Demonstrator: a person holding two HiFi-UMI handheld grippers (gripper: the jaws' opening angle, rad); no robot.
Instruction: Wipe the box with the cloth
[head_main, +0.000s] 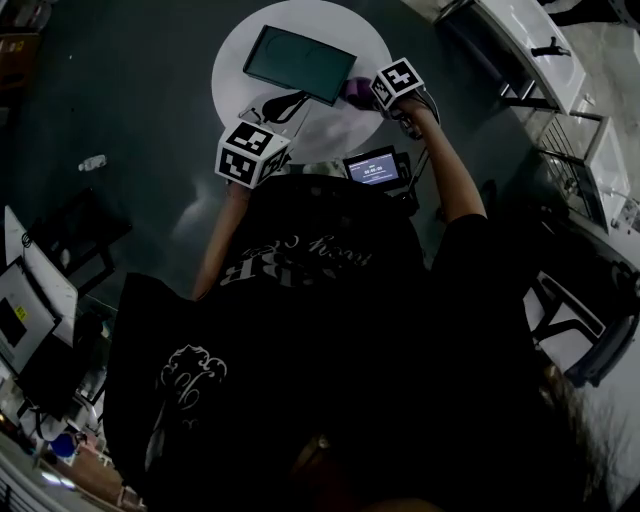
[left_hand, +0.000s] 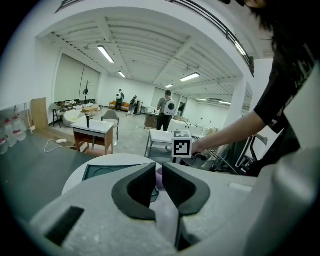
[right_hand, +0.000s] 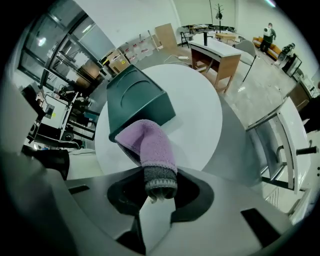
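Observation:
A dark green box (head_main: 300, 62) lies on a round white table (head_main: 330, 130). My right gripper (right_hand: 159, 192) is shut on a purple cloth (right_hand: 150, 145) by its grey hem, and the cloth drapes onto the near corner of the box (right_hand: 135, 100). In the head view the cloth (head_main: 355, 92) shows at the box's right edge, by the right gripper (head_main: 365, 90). My left gripper (head_main: 300, 98) hovers over the table just short of the box's near side. Its jaws (left_hand: 159, 187) stand almost together with nothing between them; the box (left_hand: 100, 171) lies beyond.
A small lit screen (head_main: 375, 168) sits at the table's near edge by my body. A white desk (right_hand: 220, 47) stands beyond the table. Metal chair frames (head_main: 540, 100) are at the right. People (left_hand: 165, 112) stand far off in the hall.

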